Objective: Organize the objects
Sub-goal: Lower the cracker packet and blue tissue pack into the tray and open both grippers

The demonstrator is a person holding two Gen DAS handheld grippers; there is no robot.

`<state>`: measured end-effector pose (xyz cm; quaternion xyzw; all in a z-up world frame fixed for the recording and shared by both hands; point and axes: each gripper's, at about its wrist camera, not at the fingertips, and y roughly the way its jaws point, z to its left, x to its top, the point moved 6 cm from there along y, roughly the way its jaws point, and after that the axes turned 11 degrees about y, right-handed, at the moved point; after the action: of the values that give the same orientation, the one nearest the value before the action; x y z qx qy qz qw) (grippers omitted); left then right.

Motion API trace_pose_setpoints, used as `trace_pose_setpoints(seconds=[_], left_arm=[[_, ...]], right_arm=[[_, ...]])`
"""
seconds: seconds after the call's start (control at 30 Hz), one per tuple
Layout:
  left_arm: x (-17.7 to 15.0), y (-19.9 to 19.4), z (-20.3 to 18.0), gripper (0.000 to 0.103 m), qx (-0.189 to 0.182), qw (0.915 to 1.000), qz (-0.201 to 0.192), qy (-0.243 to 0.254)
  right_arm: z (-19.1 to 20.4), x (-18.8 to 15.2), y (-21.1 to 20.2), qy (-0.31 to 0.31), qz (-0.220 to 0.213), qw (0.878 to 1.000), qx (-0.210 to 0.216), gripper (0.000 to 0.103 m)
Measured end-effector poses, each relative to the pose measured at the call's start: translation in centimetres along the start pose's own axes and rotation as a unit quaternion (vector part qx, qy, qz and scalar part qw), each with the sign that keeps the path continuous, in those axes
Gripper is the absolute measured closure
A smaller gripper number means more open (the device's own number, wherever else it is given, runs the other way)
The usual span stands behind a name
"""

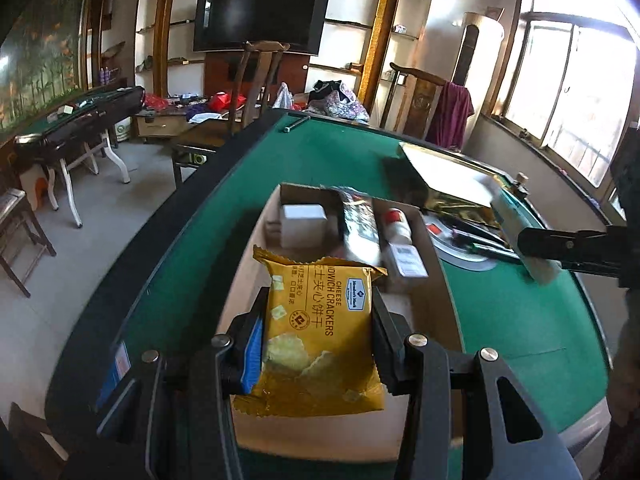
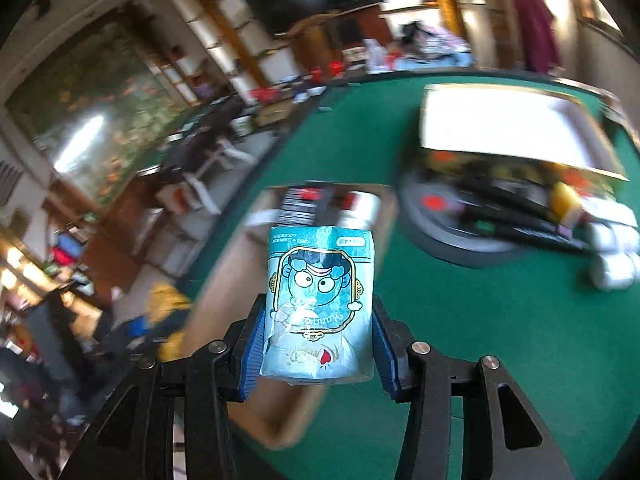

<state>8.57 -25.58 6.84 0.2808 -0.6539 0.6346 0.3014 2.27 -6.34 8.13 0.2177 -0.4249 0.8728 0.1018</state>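
Yellow foil packet of cheese sandwich crackers (image 1: pixel 318 332) sits clamped between the left claw (image 1: pixel 318 332) pads, jaws partly closed on its sides, held above the open brown cardboard box (image 1: pixel 438 300) on the green felt surface (image 1: pixel 520 320). Ahead of the left claw, inside the box: white cube box (image 1: pixel 302 224), dark striped packet (image 1: pixel 360 224), white bottle with red cap (image 1: pixel 396 224). To the left claw's right, the right claw (image 2: pixel 318 344) reaches in. Right claw jaws partly closed, gripping a pale blue cartoon-face packet (image 2: pixel 320 304) by both sides, lifted over the surface; cardboard box is ahead and left of it, a blurred round grey tray of dark items (image 2: pixel 480 216) under a gold-edged lid (image 2: pixel 504 128) ahead and right.
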Motion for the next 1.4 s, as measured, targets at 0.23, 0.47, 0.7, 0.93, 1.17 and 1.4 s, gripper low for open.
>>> trace_pose_setpoints(seconds=[0.23,0.47,0.7,0.93,1.17,1.4], left_arm=[[1.3,4.0,1.0,0.059,-0.003,0.9995,0.029,0.014],[1.3,8.3,0.9,0.059,-0.012,0.9974,0.067,0.023],[0.9,11.0,1.7,0.059,-0.017,0.9953,0.095,0.012],[0.8,11.7,1.9,0.059,-0.009,0.9938,0.11,0.011],[0.9,12.2,2.2,0.057,0.005,0.9926,0.122,0.006],[1.4,11.4,3.2,0.046,0.005,0.993,0.117,-0.016]], right_arm=[[2.3,-1.3,6.1,-0.005,0.041,0.999,0.006,0.051],[1.2,-3.1,10.8,-0.012,0.071,0.997,-0.032,0.051],[1.0,-2.9,12.6,-0.022,0.078,0.995,-0.049,0.051],[0.8,-3.1,14.0,-0.026,0.085,0.994,-0.064,0.051],[0.4,-2.7,14.1,-0.03,0.078,0.994,-0.076,0.05],[1.2,-2.6,14.6,-0.048,0.066,0.993,-0.088,0.046]])
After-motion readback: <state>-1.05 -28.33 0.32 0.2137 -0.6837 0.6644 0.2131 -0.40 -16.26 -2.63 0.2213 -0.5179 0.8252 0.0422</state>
